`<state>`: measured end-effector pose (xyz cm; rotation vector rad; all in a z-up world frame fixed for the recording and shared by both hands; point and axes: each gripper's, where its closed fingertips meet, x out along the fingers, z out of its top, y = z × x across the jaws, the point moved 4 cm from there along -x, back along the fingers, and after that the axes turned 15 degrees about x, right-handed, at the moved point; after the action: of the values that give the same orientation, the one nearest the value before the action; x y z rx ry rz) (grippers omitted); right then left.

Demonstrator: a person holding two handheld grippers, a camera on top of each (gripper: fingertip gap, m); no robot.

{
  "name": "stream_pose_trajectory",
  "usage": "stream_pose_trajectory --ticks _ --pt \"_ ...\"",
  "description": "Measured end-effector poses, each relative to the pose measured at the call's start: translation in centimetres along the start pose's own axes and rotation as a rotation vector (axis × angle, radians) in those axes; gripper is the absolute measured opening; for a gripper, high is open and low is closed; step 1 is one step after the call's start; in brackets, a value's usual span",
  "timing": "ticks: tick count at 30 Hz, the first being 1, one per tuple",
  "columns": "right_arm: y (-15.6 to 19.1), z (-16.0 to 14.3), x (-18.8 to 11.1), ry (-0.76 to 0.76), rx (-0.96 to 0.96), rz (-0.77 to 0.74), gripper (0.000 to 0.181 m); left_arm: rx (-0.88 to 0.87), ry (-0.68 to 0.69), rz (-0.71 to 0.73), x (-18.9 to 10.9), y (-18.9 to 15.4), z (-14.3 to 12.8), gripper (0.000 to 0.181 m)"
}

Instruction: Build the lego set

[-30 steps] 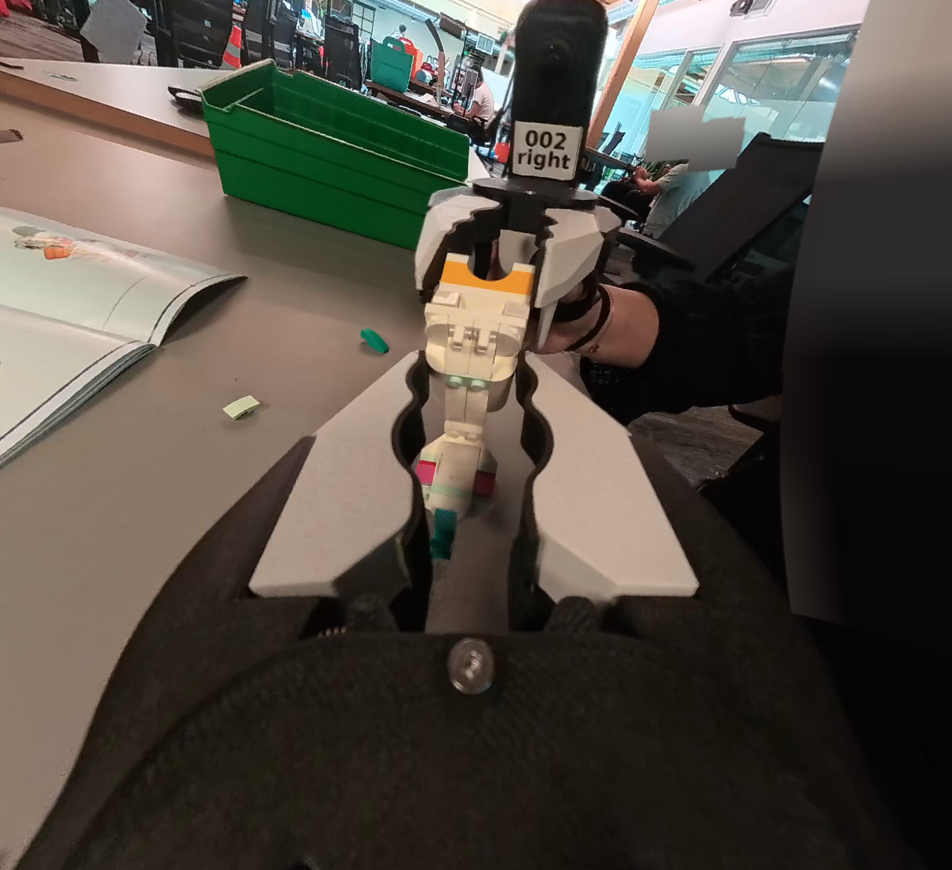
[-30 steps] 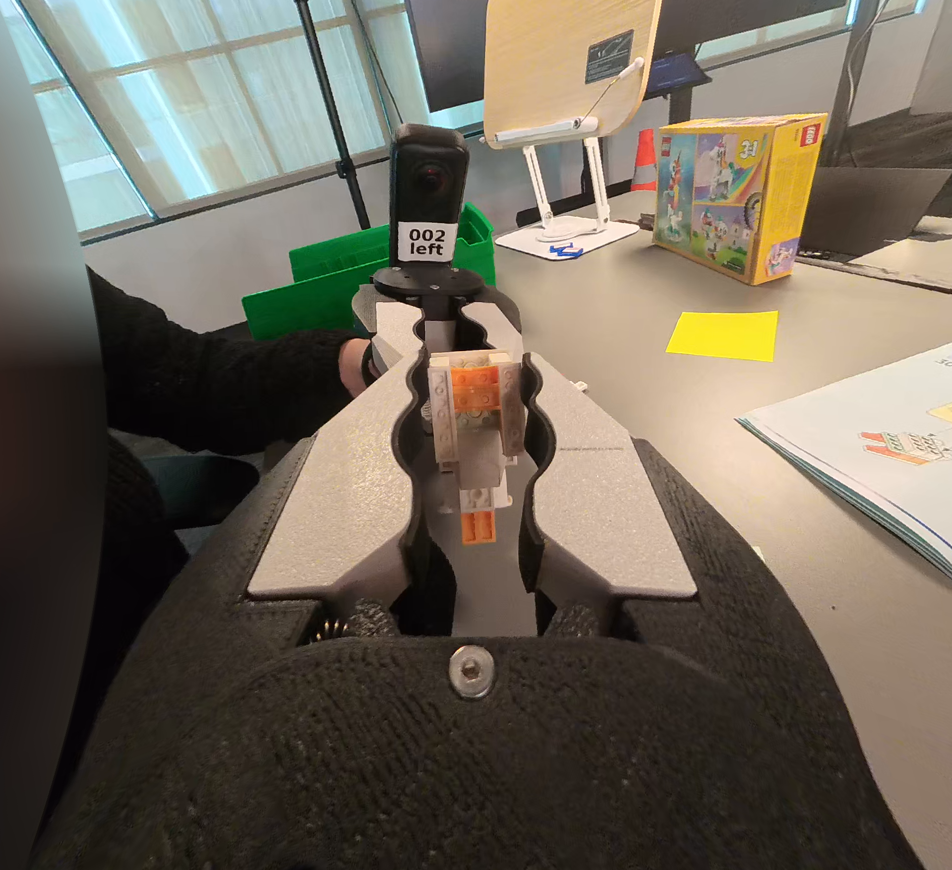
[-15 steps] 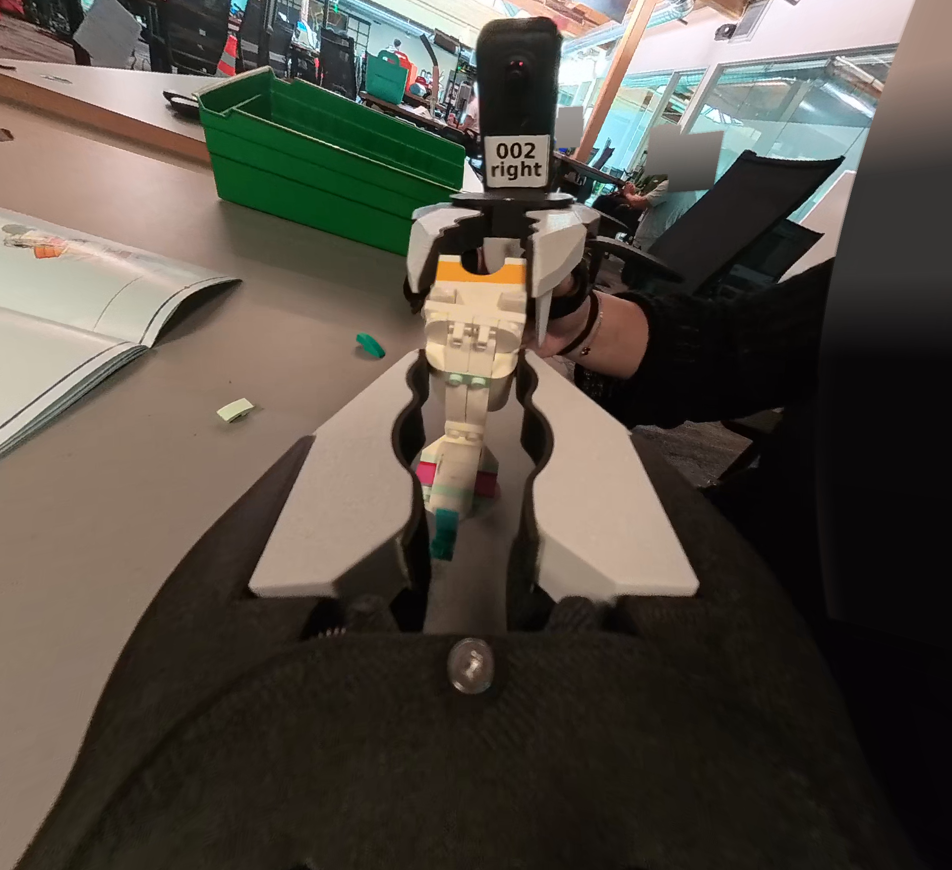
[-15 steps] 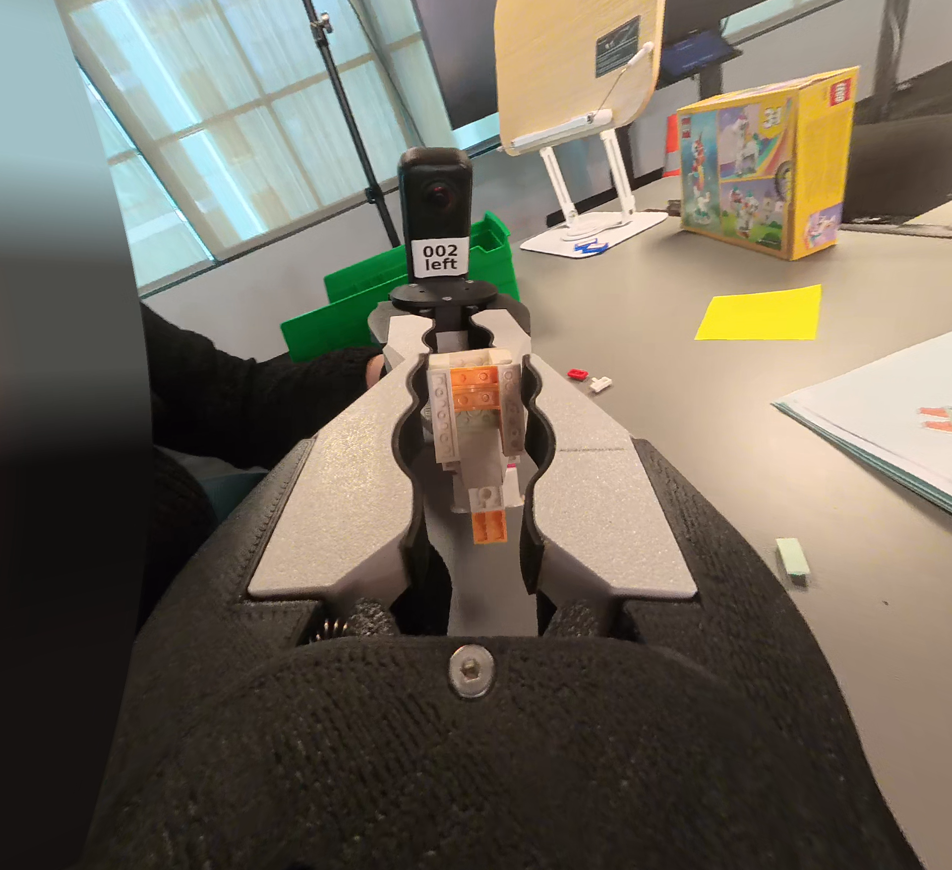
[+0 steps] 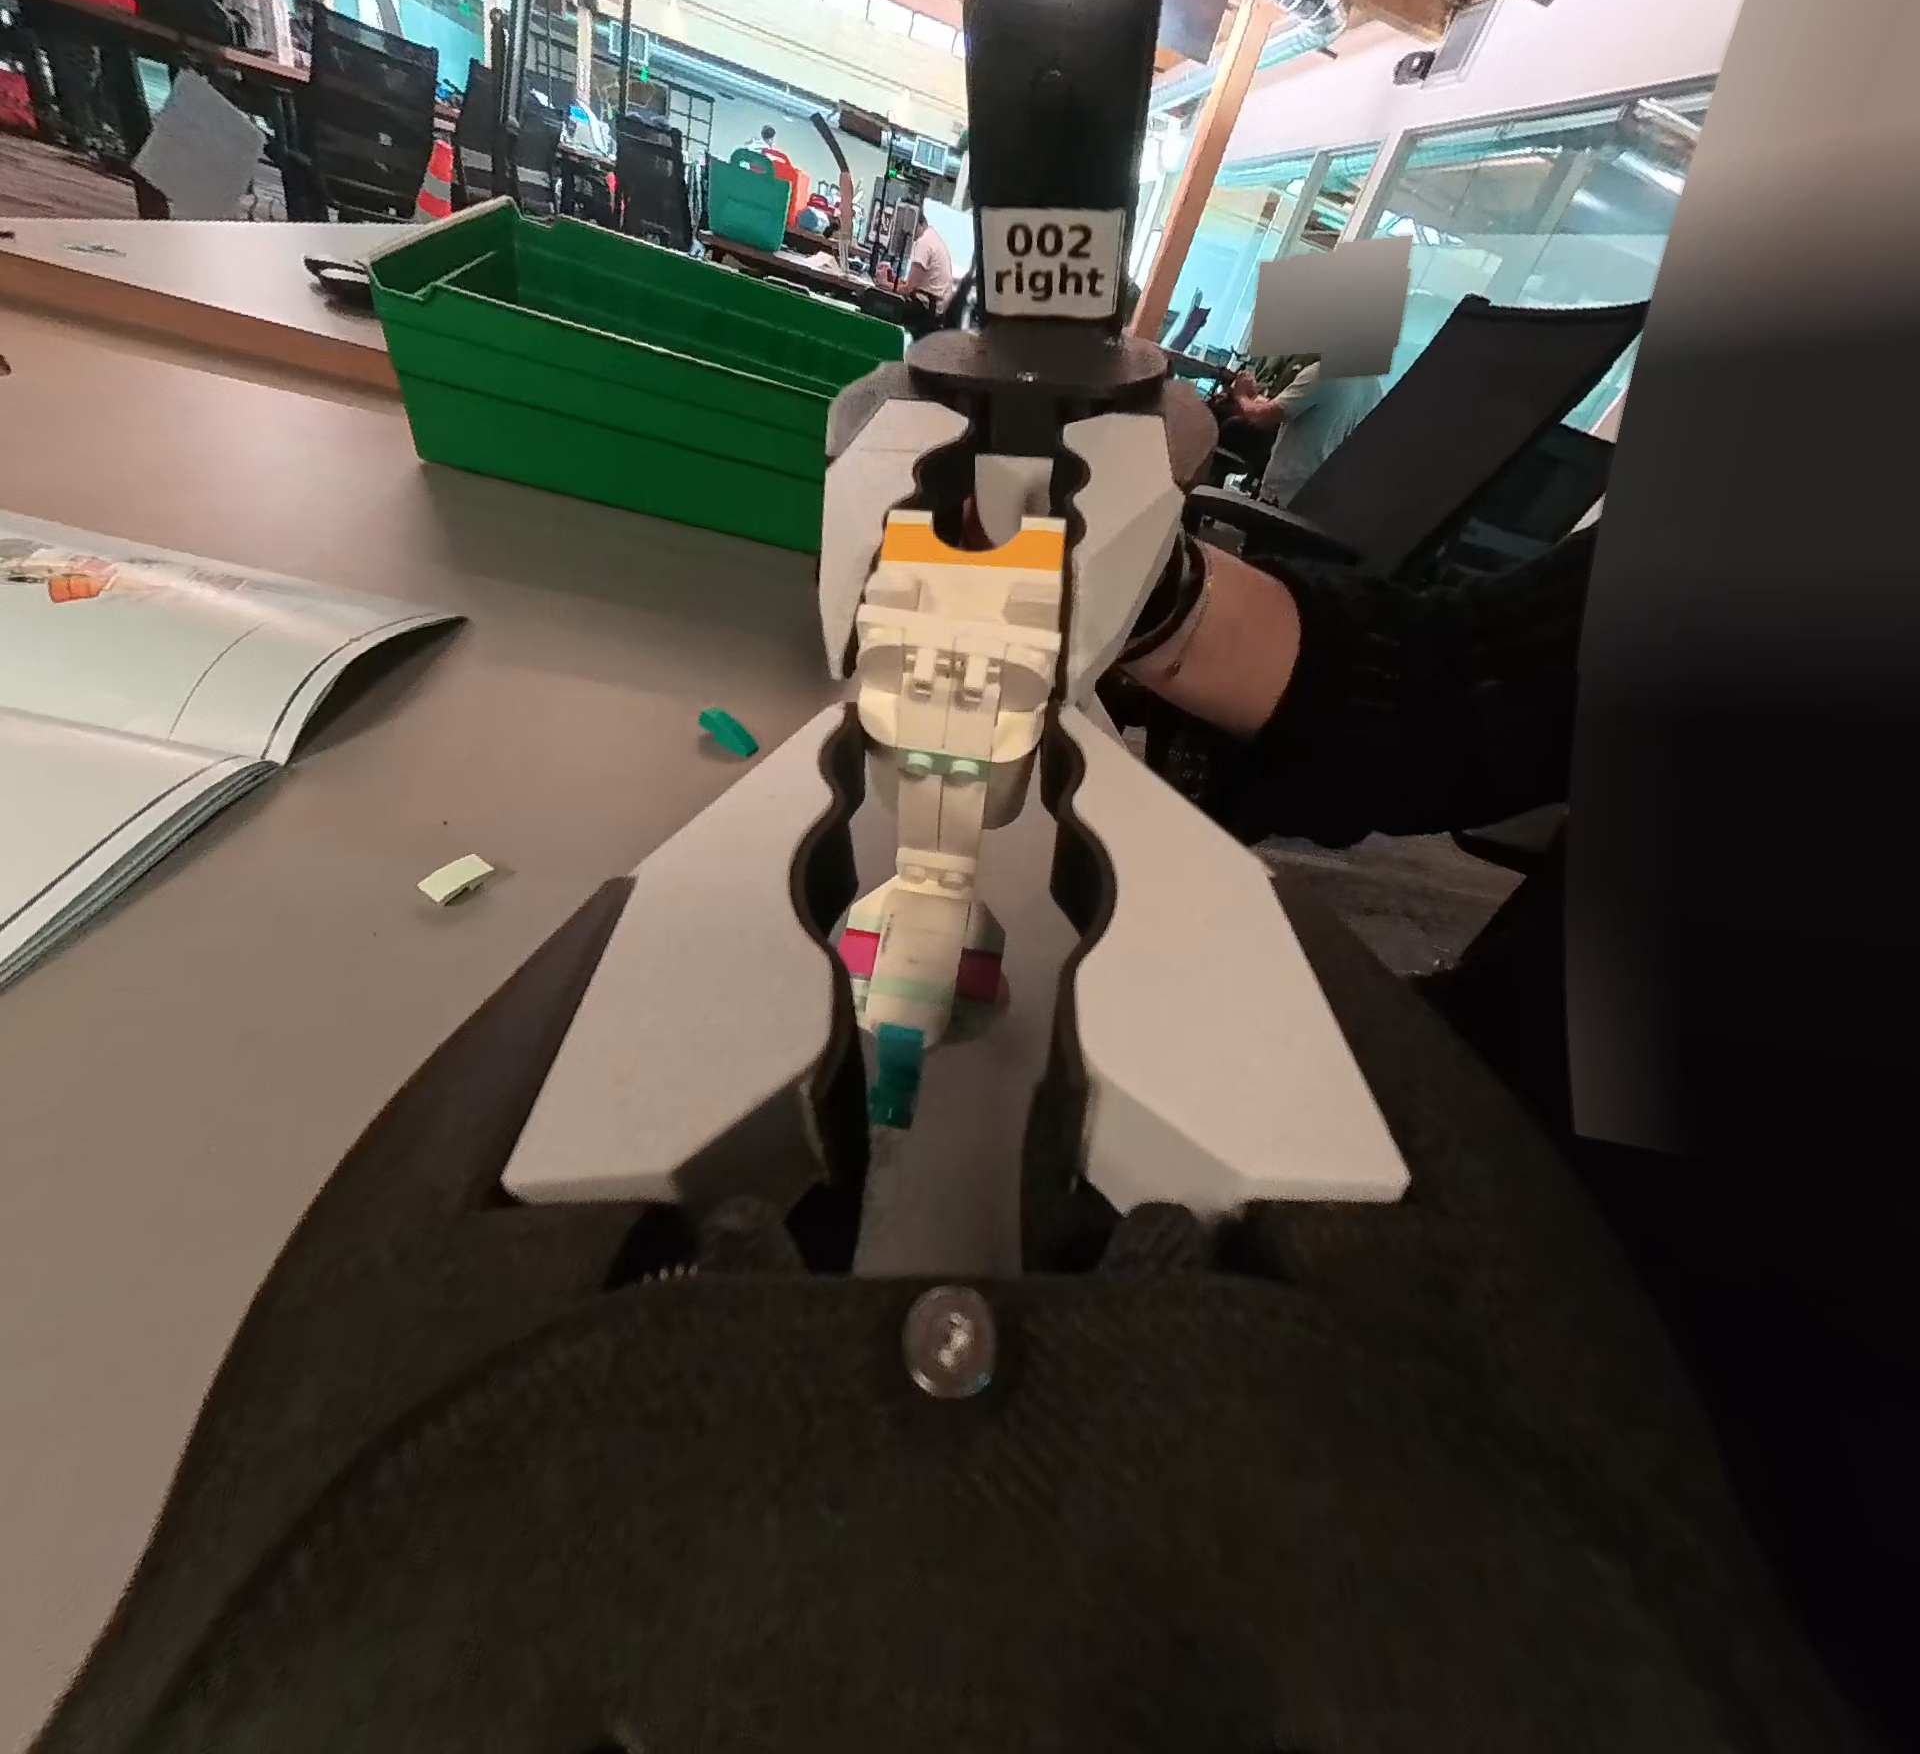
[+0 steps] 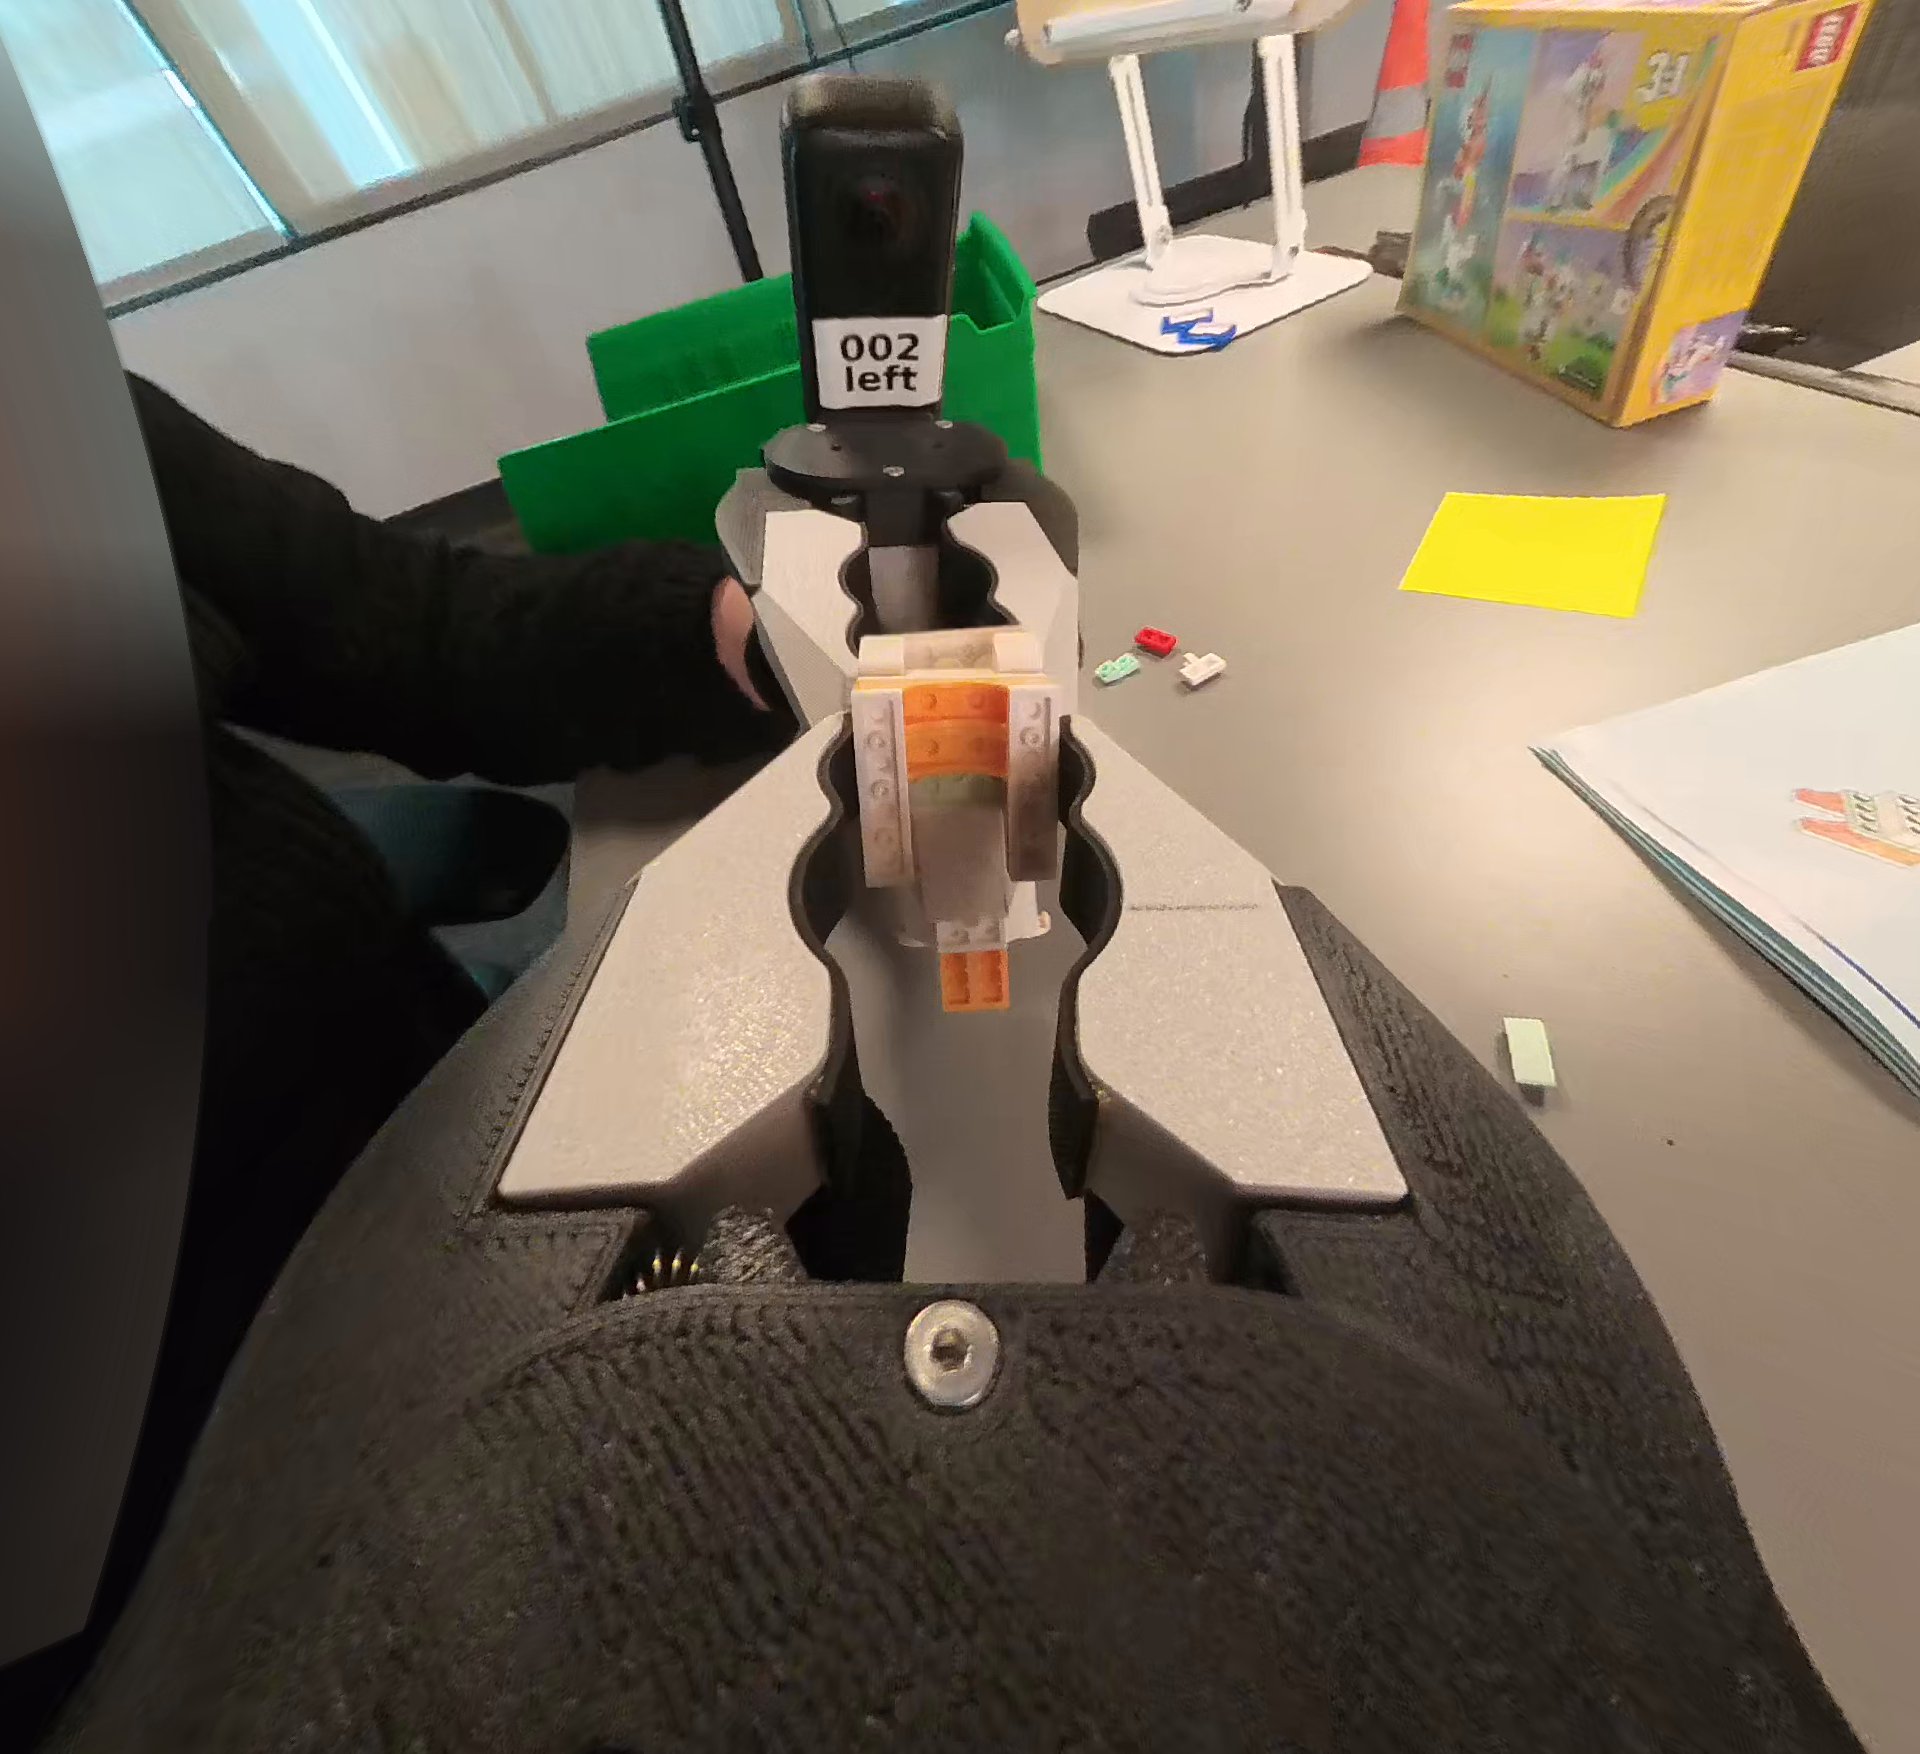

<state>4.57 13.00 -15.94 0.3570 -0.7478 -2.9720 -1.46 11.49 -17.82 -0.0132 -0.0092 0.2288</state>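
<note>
Fingers [image 5: 727, 977] of our left gripper [image 5: 951, 748] are narrowed onto the model [image 5: 956, 665], tips pinching its white body; we'd call that a hold. Opp. it, our right gripper [image 6: 961, 769] grips the same model [image 6: 956, 790] at the orange end, fingers [image 6: 1174, 956] close on both sides. So the model hangs between both grippers, above the table [image 5: 260, 1029], not resting on it.

Vs. 1 s ago: grip and model look unchanged, no brick added; only the pair has shifted, w/ more table showing in the right view. We read that as repositioning or pressing a joint, not a new step.

Loose bits lie nearby: dark green piece [image 5: 727, 733], pale green tile [image 5: 455, 876], red, mint & white bits [image 6: 1155, 655]. Manual [image 5: 135, 696] lies open at left, green bin [image 5: 623, 395] behind, box [image 6: 1621, 187] and yellow note [image 6: 1532, 551] farther off.
</note>
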Motion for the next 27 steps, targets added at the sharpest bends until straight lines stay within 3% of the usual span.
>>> stream_pose_trajectory --ticks 9,13,18,22,27 --pt "0.0 0.4 -0.3 0.034 0.019 -0.005 0.035 0.019 0.010 -0.016 0.3 -0.4 -0.1 0.033" --pt "0.6 0.6 0.0 0.054 0.005 0.000 0.036 -0.004 -0.052 -0.004 0.1 -0.2 0.4 0.033" --pt "1.4 2.1 -0.1 0.068 0.041 0.007 0.036 -0.016 -0.235 0.023 -0.2 -0.3 1.8 0.033" --pt "2.1 3.6 0.1 0.187 -0.007 -0.055 0.036 -0.020 -0.338 0.038 0.0 -0.6 2.4 0.033" --pt "2.7 4.4 0.4 0.470 -0.063 -0.113 0.036 -0.006 -0.391 0.060 0.3 -0.9 2.6 0.033"
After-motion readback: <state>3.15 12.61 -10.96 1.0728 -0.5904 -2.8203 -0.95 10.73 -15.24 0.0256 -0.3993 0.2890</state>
